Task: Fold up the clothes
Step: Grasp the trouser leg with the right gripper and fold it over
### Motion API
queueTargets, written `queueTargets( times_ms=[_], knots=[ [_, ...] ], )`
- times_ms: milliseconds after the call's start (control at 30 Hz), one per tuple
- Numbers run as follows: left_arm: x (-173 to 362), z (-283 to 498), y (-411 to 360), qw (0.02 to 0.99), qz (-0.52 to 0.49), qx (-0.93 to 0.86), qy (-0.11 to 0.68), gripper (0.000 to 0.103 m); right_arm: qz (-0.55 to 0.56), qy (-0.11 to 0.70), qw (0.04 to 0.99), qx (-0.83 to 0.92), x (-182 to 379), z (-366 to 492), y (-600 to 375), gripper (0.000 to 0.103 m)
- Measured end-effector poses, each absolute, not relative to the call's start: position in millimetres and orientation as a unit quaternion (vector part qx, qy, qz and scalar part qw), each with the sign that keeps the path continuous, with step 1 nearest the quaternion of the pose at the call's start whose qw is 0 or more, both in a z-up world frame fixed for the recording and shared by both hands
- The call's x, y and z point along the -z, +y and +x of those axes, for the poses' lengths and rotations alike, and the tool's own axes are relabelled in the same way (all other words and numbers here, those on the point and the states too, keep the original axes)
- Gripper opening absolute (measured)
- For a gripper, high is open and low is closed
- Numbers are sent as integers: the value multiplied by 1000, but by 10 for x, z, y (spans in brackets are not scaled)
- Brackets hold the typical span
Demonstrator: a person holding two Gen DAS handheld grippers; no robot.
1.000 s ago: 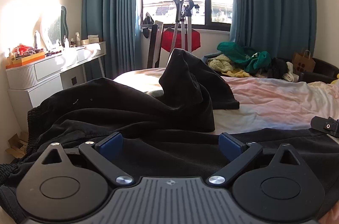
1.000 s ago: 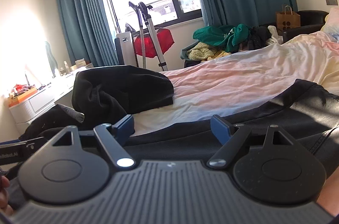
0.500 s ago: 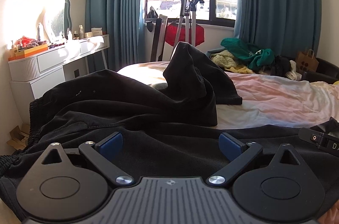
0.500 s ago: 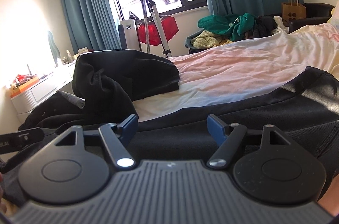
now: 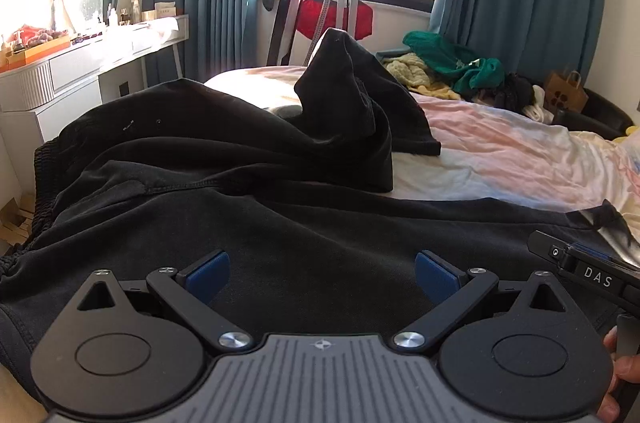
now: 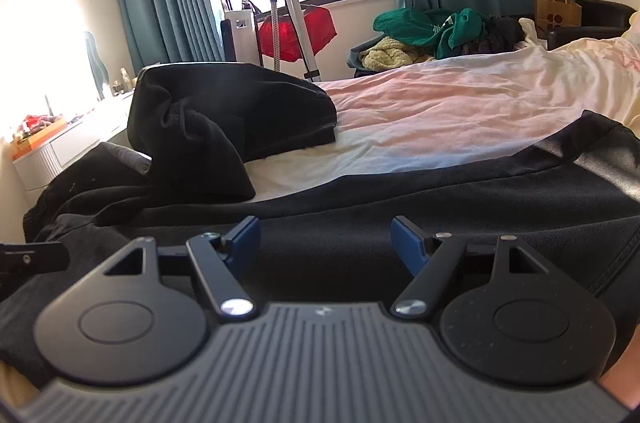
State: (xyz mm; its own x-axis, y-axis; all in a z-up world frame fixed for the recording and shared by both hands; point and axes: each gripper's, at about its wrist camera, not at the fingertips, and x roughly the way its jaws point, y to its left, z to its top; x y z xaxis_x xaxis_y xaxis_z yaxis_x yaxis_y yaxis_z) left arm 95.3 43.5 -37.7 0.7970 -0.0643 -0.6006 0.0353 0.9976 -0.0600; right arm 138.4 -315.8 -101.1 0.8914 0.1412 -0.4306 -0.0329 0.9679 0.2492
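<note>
**Left wrist and right wrist views: black garment spread on the bed, fold barely begun**

Left wrist view shows the left gripper (image 5: pixel 322 277) with its blue pads wide apart and nothing between them, poised low over the black garment (image 5: pixel 248 191), which fills the lower and middle left of the frame. Whether the pads touch the cloth cannot be told. The garment lies loosely spread along the near edge of the bed (image 5: pixel 500 159), its ribbed hem at the far left. One portion rises in a crumpled peak at centre frame, so the cloth is neither flattened nor creased into a fold.

Right wrist view shows the right gripper (image 6: pixel 325 243), likewise spread and holding nothing, above the same garment, which runs as a dark band across the lower half of the frame. The bunched portion sits at middle left.

Judged from this layout, the task is at an early stage: smoothing, grasping an edge and every fold remain. A pile of other clothes (image 6: pixel 428 31) waits at upper right.
</note>
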Motion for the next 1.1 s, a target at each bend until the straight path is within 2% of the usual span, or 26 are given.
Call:
queueTargets(
  times_ms=[133,333,567,900,933,1000,1033,1100],
  knots=[
    [435,1021,447,938,-25,29,343,100,153,258,952,-60,1054,1542,-3179,75],
    [647,1223,602,909,-68,38,410,100,237,307,918,-80,1096,2320,-3121,76],
    [944,1543,760,886,-82,31,456,101,349,311,883,-45,1290,3560,-2938,76],
    [1085,1721,918,884,-89,49,456,103,384,273,882,1,1574,4661,-2759,75],
    [1090,1712,927,886,-88,52,452,103,384,264,885,10,1579,4724,-2764,70],
    [1103,1685,936,893,-85,56,439,103,373,255,891,38,1583,4854,-2776,45],
    [1111,1673,940,896,-83,58,432,103,363,258,893,57,1584,4909,-2795,17],
    [1111,1652,938,902,-85,59,420,103,359,256,896,62,1577,4928,-2842,14]
  ],
)
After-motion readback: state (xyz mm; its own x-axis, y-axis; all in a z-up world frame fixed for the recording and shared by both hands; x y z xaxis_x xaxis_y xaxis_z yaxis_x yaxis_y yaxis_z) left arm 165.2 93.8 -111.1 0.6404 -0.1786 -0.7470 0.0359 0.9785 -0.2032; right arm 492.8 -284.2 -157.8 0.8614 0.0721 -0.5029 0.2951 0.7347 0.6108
